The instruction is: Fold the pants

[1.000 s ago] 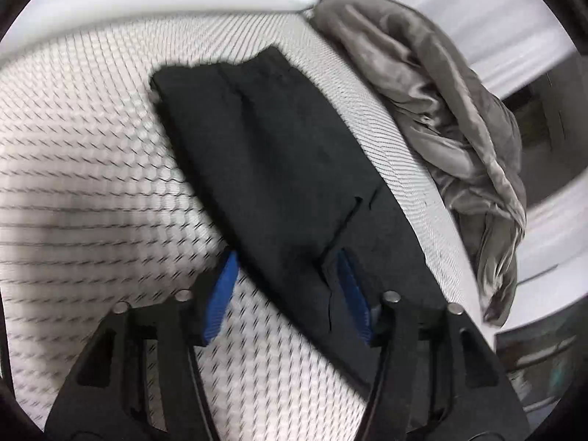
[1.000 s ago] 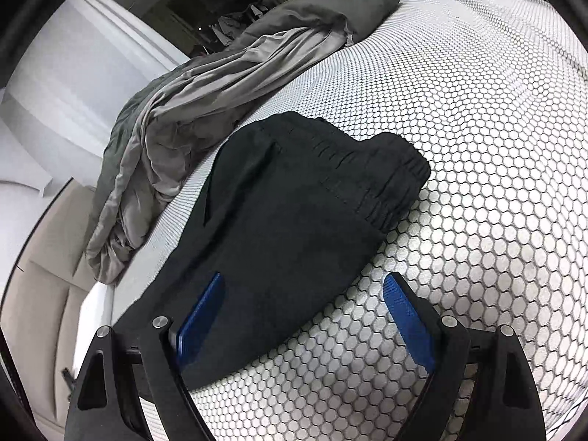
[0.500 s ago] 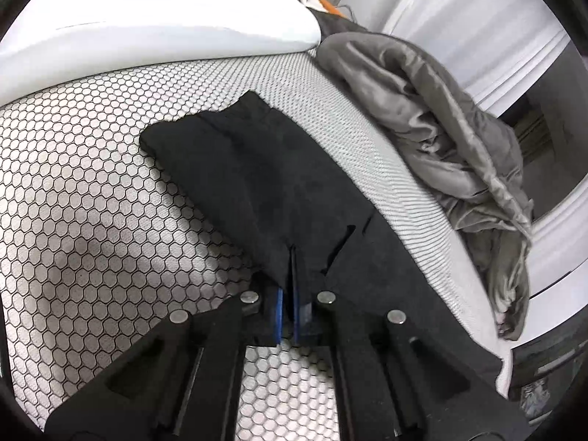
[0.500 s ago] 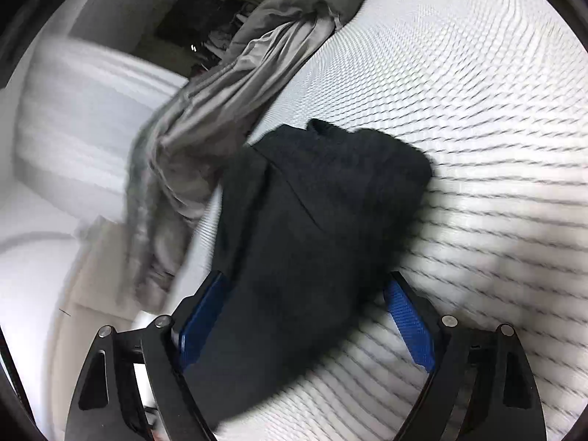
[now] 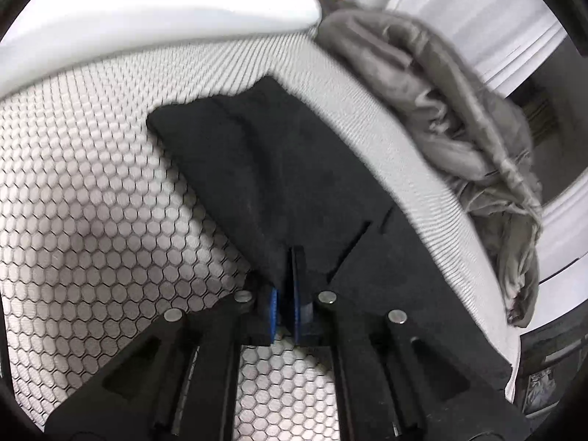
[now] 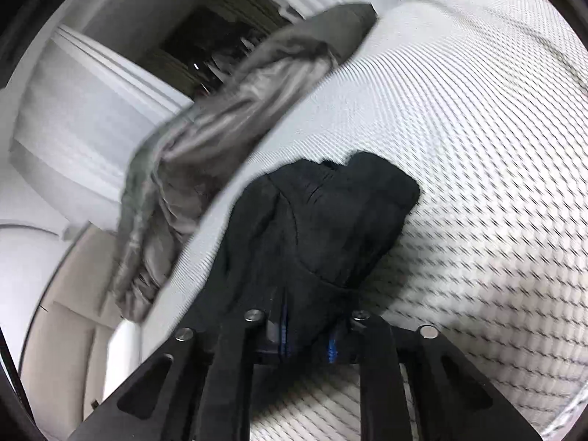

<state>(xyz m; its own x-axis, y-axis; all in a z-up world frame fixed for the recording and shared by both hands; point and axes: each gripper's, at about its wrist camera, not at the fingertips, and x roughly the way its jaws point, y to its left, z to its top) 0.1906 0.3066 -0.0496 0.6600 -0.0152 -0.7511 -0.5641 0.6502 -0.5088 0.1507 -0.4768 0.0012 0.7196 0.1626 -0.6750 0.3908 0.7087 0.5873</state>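
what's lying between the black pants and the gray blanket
In the left wrist view, only a bare strip of the honeycomb-patterned bed cover separates the black pants from the gray blanket.

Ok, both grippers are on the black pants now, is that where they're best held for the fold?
Probably yes. The black pants lie flat and long on the honeycomb sheet, so pinching the near edge from the bedside suits them: left gripper at the hem end, right gripper at the bunched waist end.

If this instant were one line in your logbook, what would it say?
task: fold pants | left gripper: shut on black pants | right gripper: shut on black pants | surface: honeycomb-patterned bed | nearby: grey blanket
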